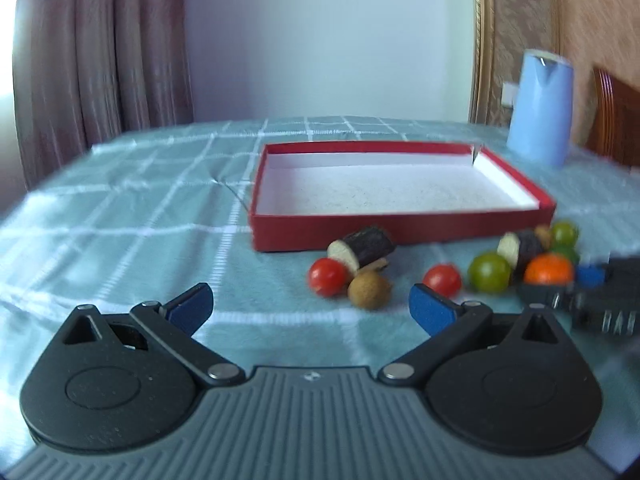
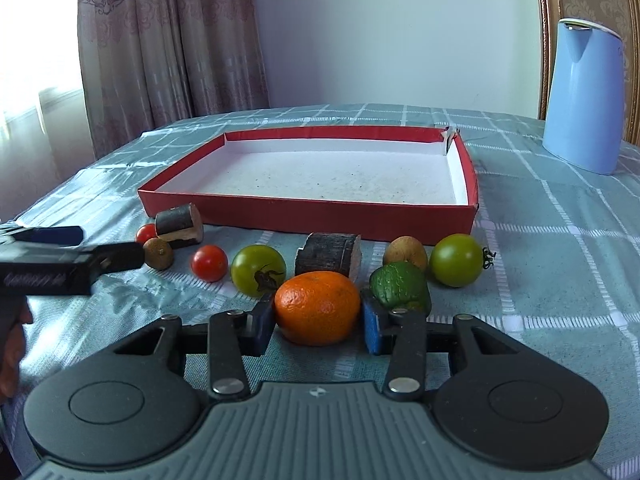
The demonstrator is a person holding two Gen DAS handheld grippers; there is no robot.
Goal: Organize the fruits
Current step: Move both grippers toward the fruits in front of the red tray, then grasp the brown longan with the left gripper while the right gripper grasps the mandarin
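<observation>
A shallow red box (image 2: 320, 216) with a white inside lies on the checked cloth; it also shows in the left wrist view (image 1: 360, 232). Fruits lie in front of it. My right gripper (image 2: 318, 320) has its blue pads on both sides of an orange mandarin (image 2: 318, 308), touching or nearly touching it. A green fruit (image 2: 400, 284), green tomatoes (image 2: 258, 270), a red cherry tomato (image 2: 209, 263), brown longans (image 2: 405, 253) and dark cane pieces (image 2: 328, 254) lie around. My left gripper (image 1: 312, 308) is open and empty, just short of a red tomato (image 1: 328, 276) and a longan (image 1: 369, 290).
A pale blue kettle (image 2: 580, 96) stands at the back right of the table. Curtains hang at the back left. The right gripper shows at the right edge of the left wrist view (image 1: 592, 292); the left gripper shows at the left of the right wrist view (image 2: 60, 264).
</observation>
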